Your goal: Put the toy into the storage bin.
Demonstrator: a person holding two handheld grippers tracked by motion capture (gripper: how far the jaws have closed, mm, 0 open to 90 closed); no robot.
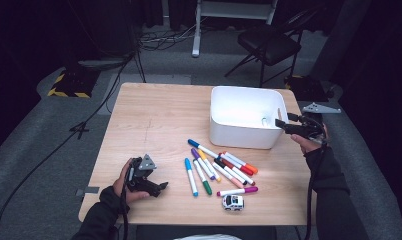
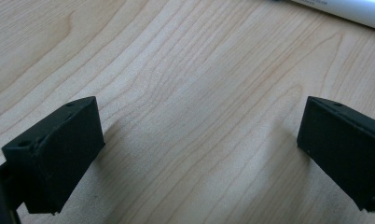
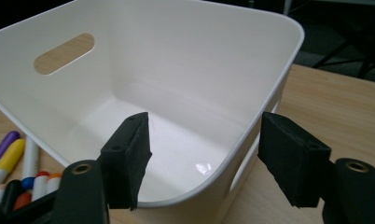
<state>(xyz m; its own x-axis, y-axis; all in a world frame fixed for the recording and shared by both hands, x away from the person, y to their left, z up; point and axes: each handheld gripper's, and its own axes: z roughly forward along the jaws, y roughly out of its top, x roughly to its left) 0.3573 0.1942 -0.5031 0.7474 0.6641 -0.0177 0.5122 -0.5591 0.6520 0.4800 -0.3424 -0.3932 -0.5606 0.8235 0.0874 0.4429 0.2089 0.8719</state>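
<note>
toy car (image 1: 233, 202), folding chair (image 1: 269, 44)

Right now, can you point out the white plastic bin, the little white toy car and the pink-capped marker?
White plastic bin (image 1: 239, 134): high view, its near outer wall.
Little white toy car (image 1: 233, 202): high view, its roof.
Pink-capped marker (image 1: 237, 191): high view, the middle of its white barrel.

My light wooden table (image 1: 154, 115) carries a white plastic bin (image 1: 246, 117). Scattered coloured felt-tip markers (image 1: 220, 167) and a small white toy car (image 1: 233, 202) lie nearby.
</note>
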